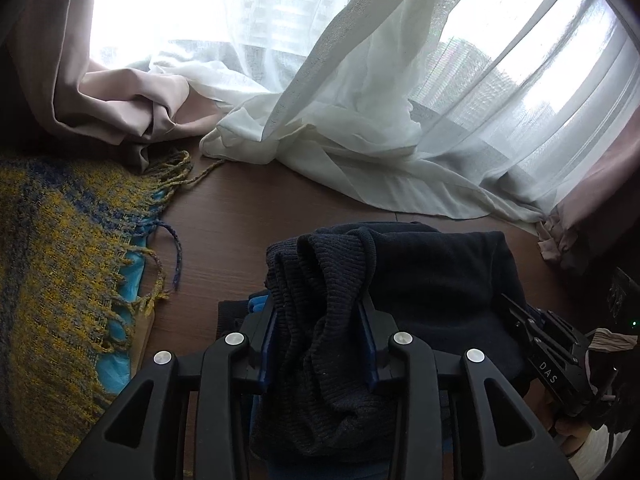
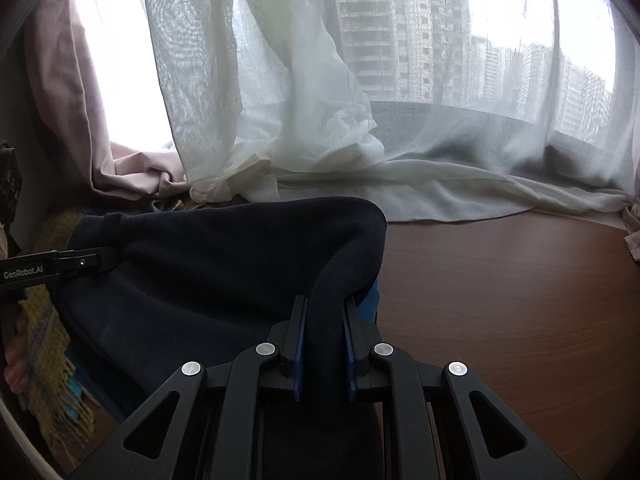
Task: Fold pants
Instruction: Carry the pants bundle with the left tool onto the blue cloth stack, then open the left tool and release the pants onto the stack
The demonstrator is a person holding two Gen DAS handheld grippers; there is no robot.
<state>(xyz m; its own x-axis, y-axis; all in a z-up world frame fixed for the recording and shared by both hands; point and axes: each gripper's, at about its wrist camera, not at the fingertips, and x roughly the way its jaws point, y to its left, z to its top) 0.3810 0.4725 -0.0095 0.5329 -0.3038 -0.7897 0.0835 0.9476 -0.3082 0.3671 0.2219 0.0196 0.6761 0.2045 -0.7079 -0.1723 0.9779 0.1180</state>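
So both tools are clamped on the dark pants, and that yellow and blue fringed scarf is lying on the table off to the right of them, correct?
Not quite. The left tool and right tool are both clamped on the dark pants, but the yellow and blue fringed scarf lies on the table to their left, not right. The left wrist view shows it clearly.

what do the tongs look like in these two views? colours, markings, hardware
Both tongs, left and right, are matte black plastic: angular linkage arms with triangular cutouts, four round silver pivot pins each, and blue pads lining the fingers. Seen from the opposite camera, the right one reads "DAS" in white, the left "GenRobot.AI". No cables visible.
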